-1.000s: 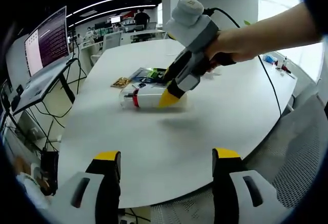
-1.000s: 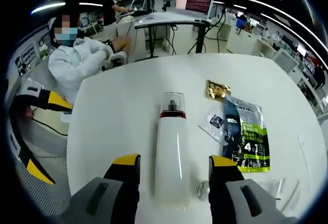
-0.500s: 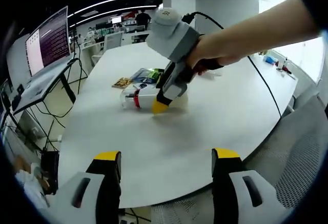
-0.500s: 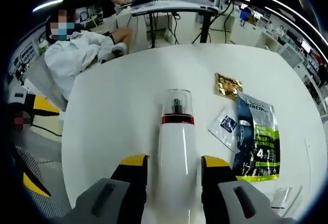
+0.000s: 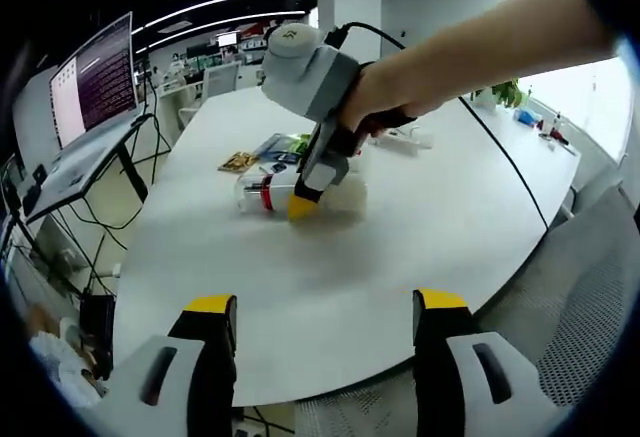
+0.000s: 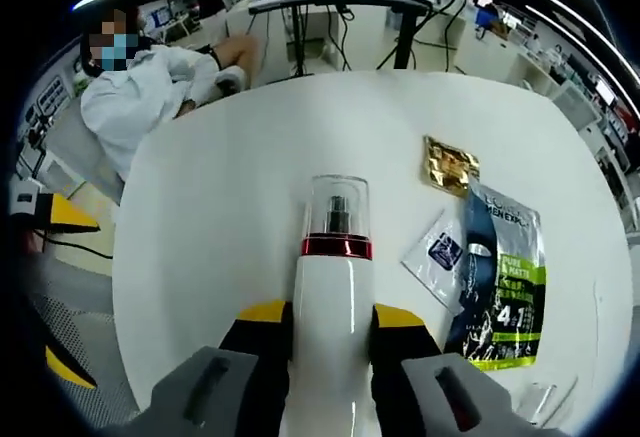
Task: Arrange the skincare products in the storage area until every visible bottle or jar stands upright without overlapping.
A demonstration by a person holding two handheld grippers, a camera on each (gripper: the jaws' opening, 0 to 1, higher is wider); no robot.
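A white bottle with a clear cap and a red ring lies on its side on the white table, cap pointing away from me. My right gripper is shut on the bottle's body, one yellow-tipped jaw pressed on each side. In the left gripper view the same bottle lies near mid-table with the right gripper, held by a hand, coming down on it. My left gripper hangs open over the table's near edge, well short of the bottle, with nothing between its jaws.
Right of the bottle lie a green and blue sachet pack, a small blue-printed sachet and a gold packet. A person in white sits beyond the table's far edge. A desk with a monitor stands to the left.
The right gripper's jaws have shut from either side onto the white bottle, and that gripper has slid further along it toward the cap. The left gripper has stayed put.
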